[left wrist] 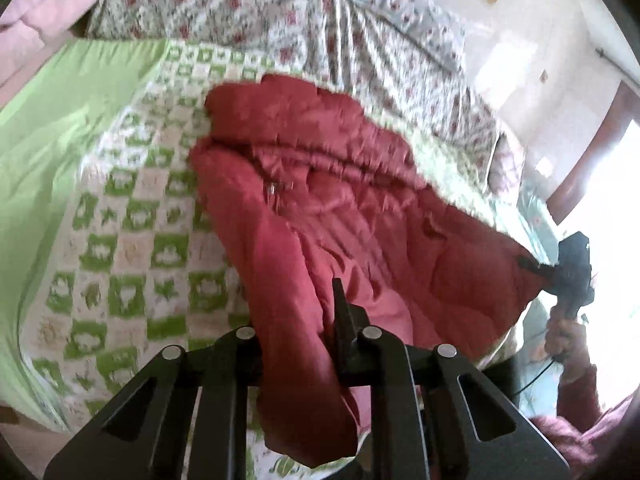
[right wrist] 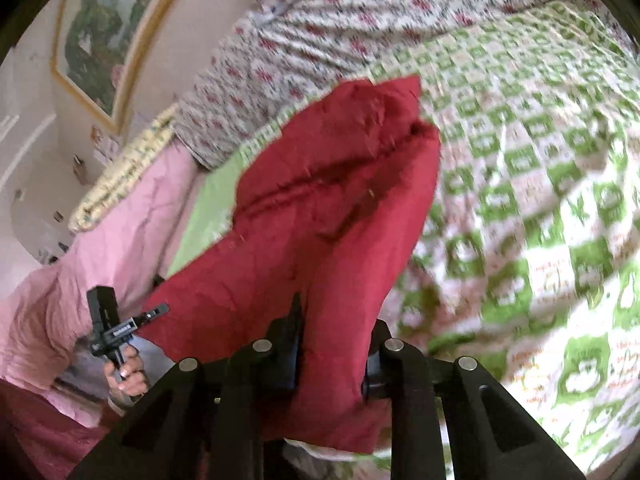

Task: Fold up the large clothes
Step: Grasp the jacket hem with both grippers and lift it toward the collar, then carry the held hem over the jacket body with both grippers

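Observation:
A red padded jacket (left wrist: 320, 184) lies partly lifted over a green-and-white checked quilt (left wrist: 132, 240) on a bed. My left gripper (left wrist: 300, 320) is shut on a thick fold of the jacket's near edge; one dark finger (left wrist: 340, 312) shows and the other is hidden by cloth. At the right a hand holds my right gripper (left wrist: 540, 268), which pinches the jacket's far corner. In the right wrist view the jacket (right wrist: 320, 208) bulges between the fingers of my right gripper (right wrist: 336, 320), which is shut on it. My left gripper (right wrist: 158, 310) grips the other edge at the lower left.
A floral-print cover (left wrist: 280, 8) lies along the head of the bed, and a plain green sheet (left wrist: 60, 120) borders the quilt. A pink blanket (right wrist: 100, 248) is bunched beside the bed. A framed picture (right wrist: 104, 40) hangs on the wall. A person's hand (right wrist: 128, 376) and red sleeve are close by.

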Motion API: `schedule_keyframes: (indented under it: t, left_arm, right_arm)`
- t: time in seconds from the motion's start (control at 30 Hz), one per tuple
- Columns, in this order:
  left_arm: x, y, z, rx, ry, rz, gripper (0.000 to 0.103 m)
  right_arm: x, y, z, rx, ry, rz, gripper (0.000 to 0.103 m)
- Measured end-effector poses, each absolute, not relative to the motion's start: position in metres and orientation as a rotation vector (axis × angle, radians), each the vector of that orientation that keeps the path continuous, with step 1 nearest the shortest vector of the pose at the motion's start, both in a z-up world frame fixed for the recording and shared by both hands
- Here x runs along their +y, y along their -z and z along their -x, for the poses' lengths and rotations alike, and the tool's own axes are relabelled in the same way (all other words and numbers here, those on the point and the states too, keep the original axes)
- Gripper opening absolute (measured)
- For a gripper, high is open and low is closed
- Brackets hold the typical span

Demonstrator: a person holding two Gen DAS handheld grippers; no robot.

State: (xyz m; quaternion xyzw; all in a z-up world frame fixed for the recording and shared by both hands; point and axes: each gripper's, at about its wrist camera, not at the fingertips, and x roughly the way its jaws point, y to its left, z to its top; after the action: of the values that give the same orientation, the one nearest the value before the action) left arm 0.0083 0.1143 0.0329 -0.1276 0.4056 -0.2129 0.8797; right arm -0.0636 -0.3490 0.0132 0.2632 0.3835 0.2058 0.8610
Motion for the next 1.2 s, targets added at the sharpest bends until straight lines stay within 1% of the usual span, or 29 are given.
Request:
schedule_keyframes:
  t: [0.17, 0.33, 0.6, 0.9, 1.07, 1.2]
  left_arm:
    - [0.119, -0.053, -0.027, 0.766, 0.434, 0.31, 0.016]
    - [0.118, -0.07, -0.052, 0.723, 0.419, 0.312, 0.016]
    - [0.11, -0.098, -0.113, 0.683, 0.382, 0.301, 0.016]
    - [0.108, -0.097, -0.202, 0.709, 0.307, 0.405, 0.016]
    - [0.103, -0.089, -0.25, 0.735, 0.267, 0.412, 0.016]
    - [0.103, -0.069, -0.297, 0.781, 0.218, 0.419, 0.016]
  right_arm:
    - [-0.355, -0.03, 0.046, 0.711, -0.445, -0.605, 0.02]
    - [-0.356, -0.051, 0.015, 0.639, -0.444, -0.607, 0.019]
    - [-0.358, -0.074, -0.049, 0.589, -0.391, -0.589, 0.019]
    - [-0.36, -0.074, -0.134, 0.573, -0.314, -0.611, 0.019]
    - [-0.365, -0.061, -0.188, 0.59, -0.247, -0.636, 0.019]
    - [-0.373, -0.04, -0.226, 0.616, -0.178, -0.699, 0.019]
